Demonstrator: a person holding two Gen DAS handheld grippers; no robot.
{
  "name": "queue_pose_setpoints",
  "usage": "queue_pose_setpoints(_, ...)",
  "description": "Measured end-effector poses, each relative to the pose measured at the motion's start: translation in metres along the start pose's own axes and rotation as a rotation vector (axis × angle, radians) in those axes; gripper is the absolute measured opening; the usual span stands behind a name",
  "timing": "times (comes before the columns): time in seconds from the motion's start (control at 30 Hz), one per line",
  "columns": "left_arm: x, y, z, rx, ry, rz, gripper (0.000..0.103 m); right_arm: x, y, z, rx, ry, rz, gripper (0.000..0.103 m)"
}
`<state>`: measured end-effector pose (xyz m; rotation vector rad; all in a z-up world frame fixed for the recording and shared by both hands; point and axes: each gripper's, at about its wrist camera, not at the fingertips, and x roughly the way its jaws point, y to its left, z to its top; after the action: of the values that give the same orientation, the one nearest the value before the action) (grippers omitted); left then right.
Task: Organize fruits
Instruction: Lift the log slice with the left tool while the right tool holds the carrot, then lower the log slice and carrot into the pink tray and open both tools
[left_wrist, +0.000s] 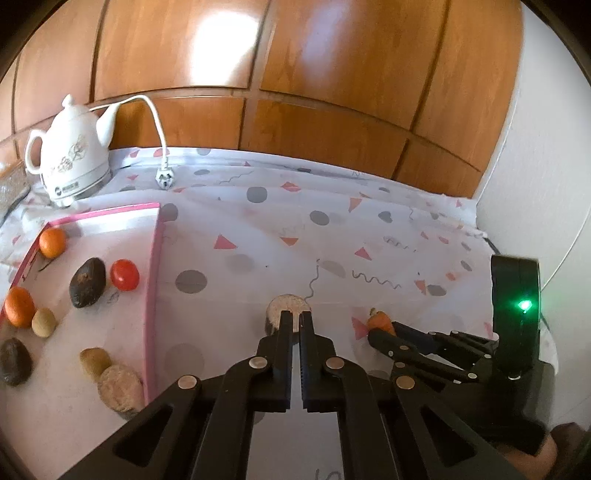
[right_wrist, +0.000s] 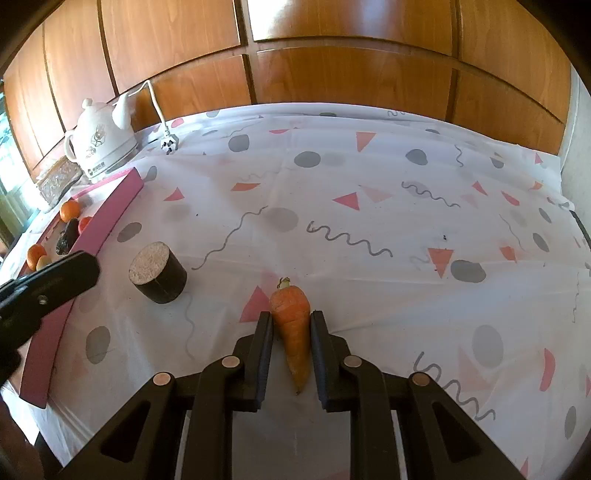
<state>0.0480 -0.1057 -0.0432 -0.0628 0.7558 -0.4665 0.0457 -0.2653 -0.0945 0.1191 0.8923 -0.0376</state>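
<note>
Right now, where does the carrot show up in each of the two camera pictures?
Left wrist view: the carrot sits low and right of middle, only its top showing at the tips of the right gripper.
Right wrist view: it lies low in the middle, between the gripper's fingers, leafy end pointing away.
Shared landmark: the white kettle at the far left of the table in both.

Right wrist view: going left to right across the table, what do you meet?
Left hand-held gripper → white kettle → dark cylinder with a pale top → carrot, between the fingers of the right hand-held gripper.
</note>
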Motion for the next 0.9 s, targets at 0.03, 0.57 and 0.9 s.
queue_pose_setpoints(0.03,-0.001,0.003,0.000,-0.010,0.008,-0.003,0.003,0.000,0.000,0.000,0.001,-0.001,0.001,0.020)
queue_pose_setpoints(0.57,0.069,-0.012,0.010,0.086,0.153,0.077,0.035,-0.001,-0.013,0.000,0.060,-0.005,0.076,0.020)
queue_pose_setpoints(0.9,-0.007,0.031,0.020,-0.006,0.018,0.121,0.035,0.001,-0.006,0.004,0.026,0.021,0.039,0.020)
